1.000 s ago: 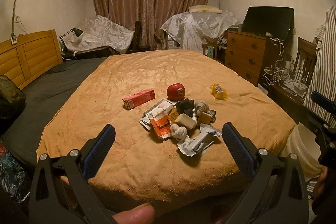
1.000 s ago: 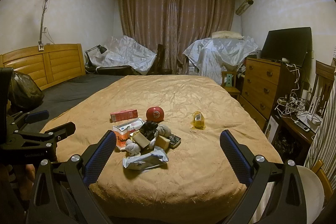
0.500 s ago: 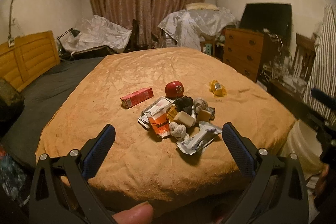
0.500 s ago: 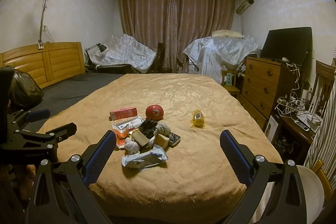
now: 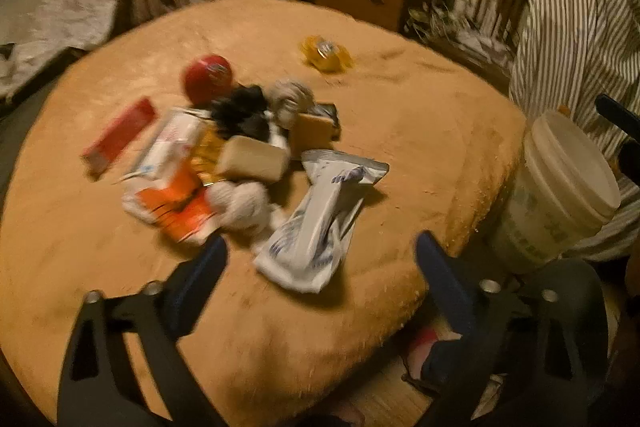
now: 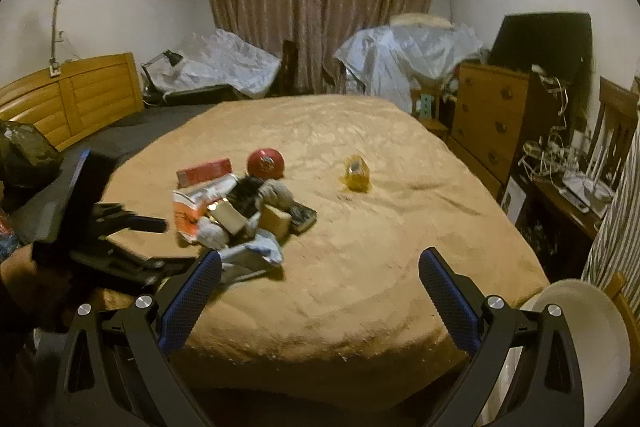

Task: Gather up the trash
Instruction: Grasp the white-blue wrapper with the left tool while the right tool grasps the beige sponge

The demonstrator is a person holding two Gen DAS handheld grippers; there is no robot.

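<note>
Both claws hang open over the near edge of a bed (image 6: 360, 247) spread with a tan blanket. The left claw (image 5: 320, 263) is poised just short of a white wrapper (image 5: 320, 219), the nearest piece of a trash pile (image 6: 240, 211) lying on the blanket. A red box (image 6: 204, 171) and red ball (image 6: 265, 163) lie behind the pile; a yellow packet (image 6: 356, 173) sits apart to the right. The right claw (image 6: 320, 291) holds nothing. A white bucket (image 5: 560, 187) stands beside the bed's right corner.
</note>
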